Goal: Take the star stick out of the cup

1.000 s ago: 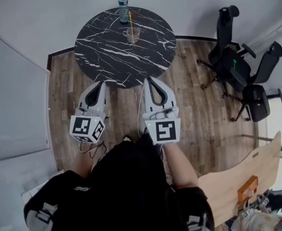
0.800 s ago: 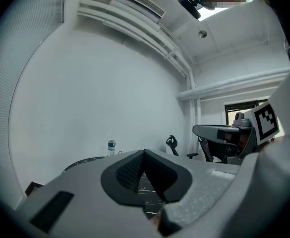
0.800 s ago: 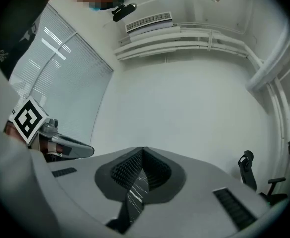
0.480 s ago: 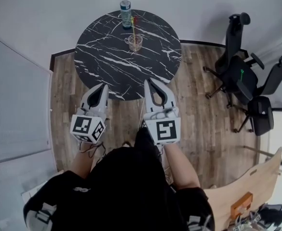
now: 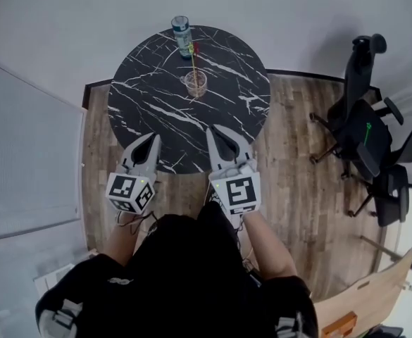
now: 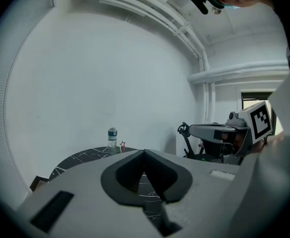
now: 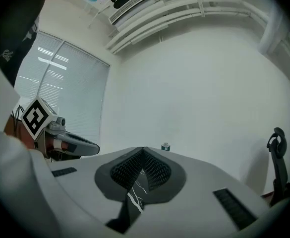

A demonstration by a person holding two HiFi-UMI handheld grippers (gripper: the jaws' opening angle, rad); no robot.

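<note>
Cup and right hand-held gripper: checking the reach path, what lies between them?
Only bare tabletop lies between the cup and the right hand-held gripper; the head view shows it.

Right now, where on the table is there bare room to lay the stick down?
Bare: the near half of the table, between the cup and the left hand-held gripper and right hand-held gripper, and both sides of the cup. Crowded: the far edge, where the bottle stands just behind the cup and star stick.
</note>
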